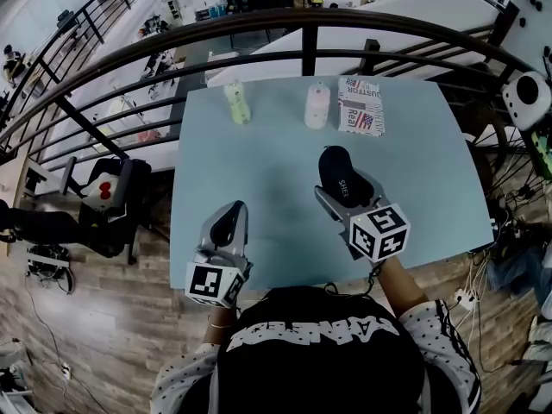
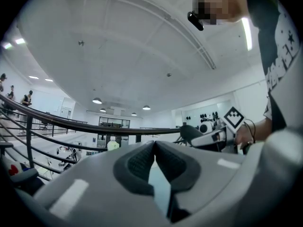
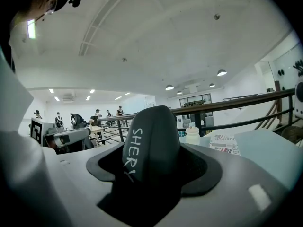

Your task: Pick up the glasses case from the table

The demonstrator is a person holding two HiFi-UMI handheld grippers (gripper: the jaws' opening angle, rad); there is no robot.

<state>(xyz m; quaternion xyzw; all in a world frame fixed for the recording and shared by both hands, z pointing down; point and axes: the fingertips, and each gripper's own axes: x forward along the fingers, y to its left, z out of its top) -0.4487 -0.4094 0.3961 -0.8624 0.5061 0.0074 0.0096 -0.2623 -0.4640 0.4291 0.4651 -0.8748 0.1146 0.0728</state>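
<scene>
The right gripper (image 1: 343, 195) has its jaws clamped on one end of the black glasses case (image 1: 335, 169), apparently raised off the table (image 1: 259, 162), so the smooth shell may pivot loose, while the left gripper (image 1: 229, 221) hovers closed on nothing.

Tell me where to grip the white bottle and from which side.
Grip the white bottle round its body, about mid-height, coming level from the near side. It stands upright, a railing runs behind it and a printed box lies close on its right. Use the left tongs; the right tongs hold the glasses case.
</scene>
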